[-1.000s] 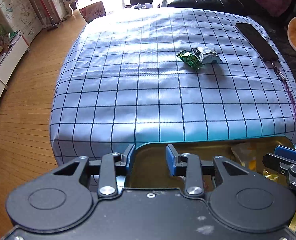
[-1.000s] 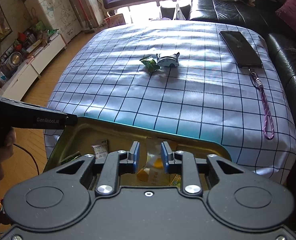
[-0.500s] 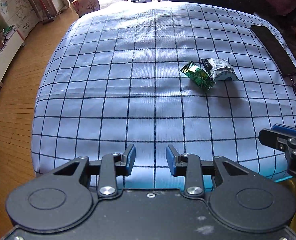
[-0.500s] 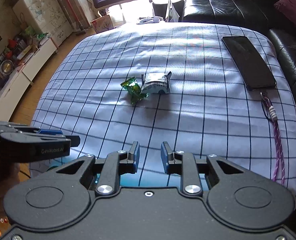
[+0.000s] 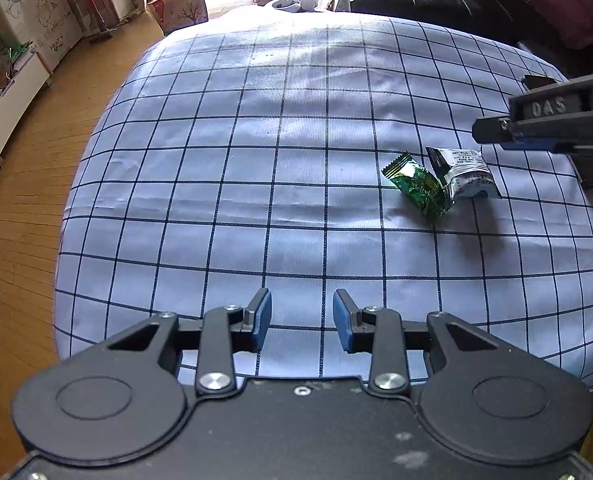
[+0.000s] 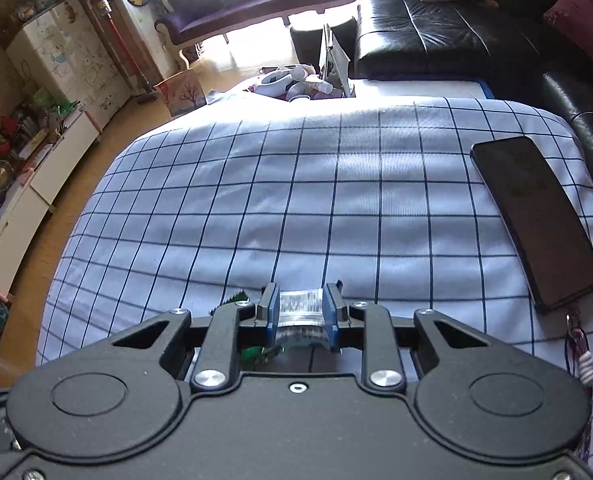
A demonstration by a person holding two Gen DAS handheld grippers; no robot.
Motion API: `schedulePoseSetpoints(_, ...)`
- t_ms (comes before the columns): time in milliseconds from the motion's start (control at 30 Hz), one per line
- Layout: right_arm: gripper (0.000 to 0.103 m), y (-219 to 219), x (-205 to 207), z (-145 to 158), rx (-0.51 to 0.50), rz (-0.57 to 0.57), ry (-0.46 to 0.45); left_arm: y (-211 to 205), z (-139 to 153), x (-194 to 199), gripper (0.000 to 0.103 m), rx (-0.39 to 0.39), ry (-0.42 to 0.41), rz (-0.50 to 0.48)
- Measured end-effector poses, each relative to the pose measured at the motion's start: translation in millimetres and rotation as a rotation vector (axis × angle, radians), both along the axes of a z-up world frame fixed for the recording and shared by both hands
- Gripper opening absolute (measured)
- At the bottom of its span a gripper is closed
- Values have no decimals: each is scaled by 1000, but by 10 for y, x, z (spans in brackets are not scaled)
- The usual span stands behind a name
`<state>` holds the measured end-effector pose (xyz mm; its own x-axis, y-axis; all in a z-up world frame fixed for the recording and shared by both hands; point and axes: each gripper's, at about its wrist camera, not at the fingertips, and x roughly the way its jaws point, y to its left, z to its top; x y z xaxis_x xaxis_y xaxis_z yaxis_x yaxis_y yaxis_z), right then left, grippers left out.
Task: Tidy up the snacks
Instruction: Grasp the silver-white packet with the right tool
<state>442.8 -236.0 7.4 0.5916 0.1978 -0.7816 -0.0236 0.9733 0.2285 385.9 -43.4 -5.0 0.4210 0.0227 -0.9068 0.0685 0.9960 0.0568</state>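
Note:
Two snacks lie side by side on the blue checked cloth [image 5: 296, 200]: a green wrapped candy [image 5: 416, 188] and, to its right, a white and silver packet [image 5: 462, 172]. My right gripper [image 6: 300, 312] hovers just over the white packet [image 6: 300, 308], which shows between its blue pads; the jaws are narrowly open and not pressing on it. Only the green candy's edge [image 6: 236, 302] peeks out left of the left finger. In the left wrist view the right gripper [image 5: 536, 132] hangs above the packet. My left gripper [image 5: 302, 320] is open and empty over the cloth's near part.
A black phone [image 6: 536, 220] with a purple lanyard [image 6: 580, 352] lies along the cloth's right side. A black leather sofa [image 6: 436, 40] stands behind and to the right. Wooden floor [image 5: 24, 220] and low cabinets lie to the left.
Both grippers have moved forward from over the gold tray onto the cloth. The right one went further and now sits over the white packet. Jaw gaps look unchanged.

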Motion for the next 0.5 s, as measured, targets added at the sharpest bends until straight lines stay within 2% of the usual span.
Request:
schedulePoseSetpoints(233, 36, 90, 318, -207, -66, -15, 51, 74, -35, -52, 35, 3, 4, 2)
schedulePoseSetpoints(500, 36, -27, 82, -296, -121, -19, 107, 112, -58, -71, 36, 1, 11, 10)
